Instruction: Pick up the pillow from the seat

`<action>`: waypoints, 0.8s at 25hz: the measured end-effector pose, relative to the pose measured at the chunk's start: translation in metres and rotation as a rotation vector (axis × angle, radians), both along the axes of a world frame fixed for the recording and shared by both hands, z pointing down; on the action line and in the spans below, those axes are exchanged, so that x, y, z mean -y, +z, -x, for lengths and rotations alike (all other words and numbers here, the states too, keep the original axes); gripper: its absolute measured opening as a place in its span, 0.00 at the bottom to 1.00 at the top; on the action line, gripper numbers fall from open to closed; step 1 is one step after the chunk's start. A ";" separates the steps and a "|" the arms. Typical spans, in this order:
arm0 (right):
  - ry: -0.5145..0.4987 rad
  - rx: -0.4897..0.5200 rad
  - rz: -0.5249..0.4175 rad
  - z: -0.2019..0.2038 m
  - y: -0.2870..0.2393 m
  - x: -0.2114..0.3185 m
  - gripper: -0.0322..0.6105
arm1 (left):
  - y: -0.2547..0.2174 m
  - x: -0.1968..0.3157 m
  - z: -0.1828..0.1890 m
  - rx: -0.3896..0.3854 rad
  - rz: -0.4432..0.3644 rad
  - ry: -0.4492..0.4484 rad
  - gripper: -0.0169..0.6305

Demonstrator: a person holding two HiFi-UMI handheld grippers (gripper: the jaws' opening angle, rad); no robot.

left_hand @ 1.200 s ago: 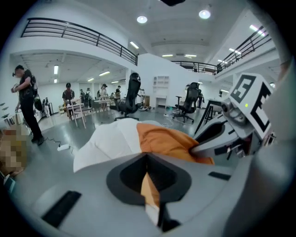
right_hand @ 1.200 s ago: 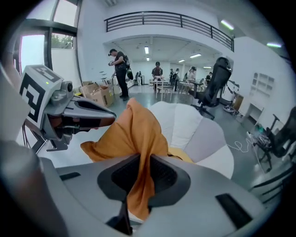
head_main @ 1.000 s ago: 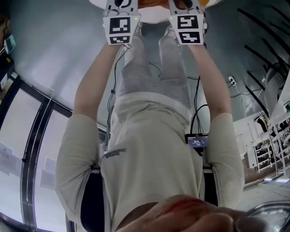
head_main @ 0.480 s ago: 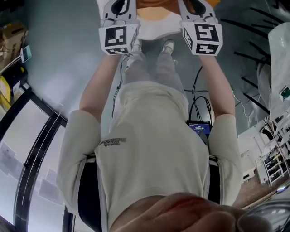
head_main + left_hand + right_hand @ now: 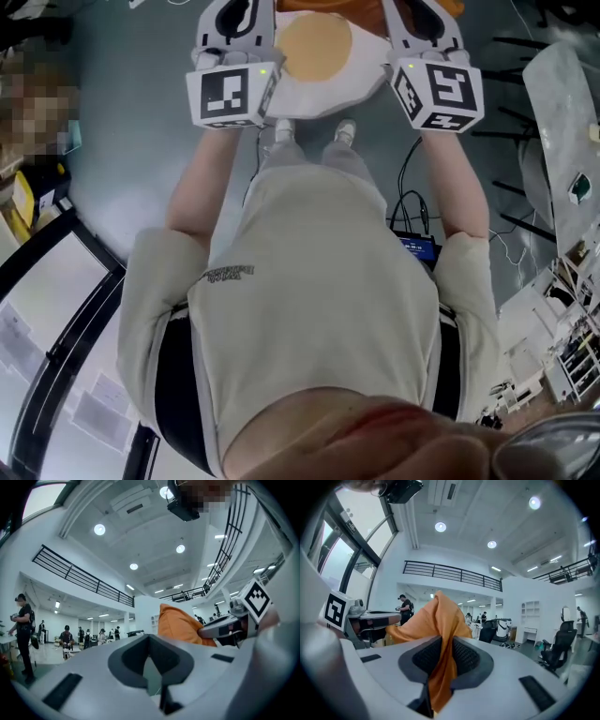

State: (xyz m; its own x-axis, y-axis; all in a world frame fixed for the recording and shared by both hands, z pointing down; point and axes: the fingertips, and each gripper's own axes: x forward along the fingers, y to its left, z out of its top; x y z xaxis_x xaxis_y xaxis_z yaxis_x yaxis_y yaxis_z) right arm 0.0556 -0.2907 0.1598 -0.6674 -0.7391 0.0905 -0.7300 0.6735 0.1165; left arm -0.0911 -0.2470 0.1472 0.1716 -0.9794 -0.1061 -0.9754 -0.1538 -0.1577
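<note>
One pillow: orange close-up, white overhead

Orange pillow just beyond the nearly closed left tongs

No words or numbers can be read. The small dark print on the shirt is too blurred. The blue screen beside the right arm shows unreadable figures. The left cube and right cube carry only black-and-white square patterns.
</note>
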 end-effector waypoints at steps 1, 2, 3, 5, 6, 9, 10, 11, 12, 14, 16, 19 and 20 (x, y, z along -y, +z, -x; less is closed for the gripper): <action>0.003 0.021 -0.016 -0.003 -0.014 -0.002 0.17 | -0.013 -0.003 0.001 -0.001 -0.018 -0.002 0.04; 0.004 0.040 -0.033 -0.006 -0.027 -0.005 0.17 | -0.026 -0.007 0.002 -0.004 -0.035 -0.005 0.04; 0.004 0.055 -0.053 -0.009 -0.040 -0.009 0.17 | -0.037 -0.011 0.002 -0.007 -0.051 -0.007 0.04; 0.003 0.077 -0.096 -0.015 -0.064 -0.016 0.17 | -0.056 -0.019 0.000 -0.008 -0.080 0.002 0.04; 0.003 0.086 -0.120 -0.018 -0.075 -0.020 0.17 | -0.063 -0.023 -0.002 -0.008 -0.093 0.008 0.04; 0.007 0.119 -0.188 -0.027 -0.105 -0.033 0.17 | -0.082 -0.033 -0.006 -0.008 -0.126 0.019 0.04; 0.010 0.131 -0.206 -0.030 -0.113 -0.037 0.17 | -0.086 -0.036 -0.007 -0.007 -0.136 0.020 0.04; 0.012 0.142 -0.222 -0.033 -0.120 -0.042 0.17 | -0.089 -0.040 -0.009 -0.006 -0.144 0.020 0.04; 0.013 0.154 -0.237 -0.036 -0.126 -0.046 0.17 | -0.093 -0.043 -0.011 -0.005 -0.153 0.021 0.04; 0.012 0.173 -0.265 -0.039 -0.136 -0.054 0.16 | -0.098 -0.050 -0.015 -0.002 -0.172 0.024 0.04; 0.008 0.185 -0.286 -0.042 -0.140 -0.062 0.16 | -0.104 -0.056 -0.020 -0.015 -0.190 0.027 0.04; 0.003 0.197 -0.298 -0.044 -0.136 -0.073 0.15 | -0.105 -0.066 -0.026 -0.020 -0.204 0.029 0.04; 0.001 0.201 -0.301 -0.044 -0.134 -0.076 0.15 | -0.104 -0.069 -0.027 -0.013 -0.210 0.025 0.04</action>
State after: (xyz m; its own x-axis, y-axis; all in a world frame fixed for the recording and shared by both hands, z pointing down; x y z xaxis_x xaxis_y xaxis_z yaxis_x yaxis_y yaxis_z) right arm 0.1000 -0.2143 0.0260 -0.6490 -0.7132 -0.2648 -0.7591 0.6300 0.1636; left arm -0.0640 -0.1783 0.0433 0.1929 -0.9311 -0.3095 -0.9739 -0.1433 -0.1758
